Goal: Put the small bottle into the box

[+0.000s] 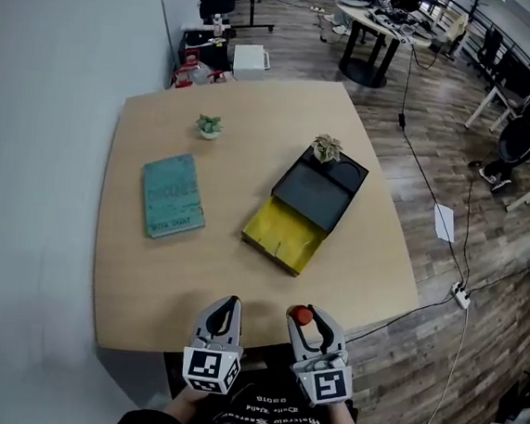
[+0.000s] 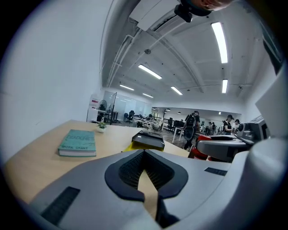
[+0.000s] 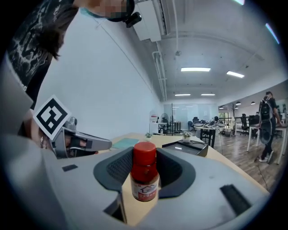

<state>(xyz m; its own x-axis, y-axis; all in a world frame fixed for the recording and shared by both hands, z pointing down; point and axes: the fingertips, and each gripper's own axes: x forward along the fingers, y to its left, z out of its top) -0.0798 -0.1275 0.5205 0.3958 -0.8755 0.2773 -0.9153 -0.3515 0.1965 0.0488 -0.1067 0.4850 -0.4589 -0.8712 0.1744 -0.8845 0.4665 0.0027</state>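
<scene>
Grip status: the right gripper is clamped on the small bottle, with 1 black ribbed pad pressing each side of its body. The bottle stands upright between the jaws. It has a round red cap, a reddish-brown body slightly wider than the cap, and a white label bearing a red house outline above a red band; the print is too small to read. In the head view only the red cap shows, at the gripper's tip over the near edge of the table. The left gripper sits just beside the right one, its jaws closed tip to tip with nothing between them. The box lies open on the table's right half, well apart from the bottle: a yellow tray section nearest the person, a black section behind it. 1 small plant stands at the black section's far corner. A teal book lies flat left of the box, with a 2nd small plant beyond it.
</scene>
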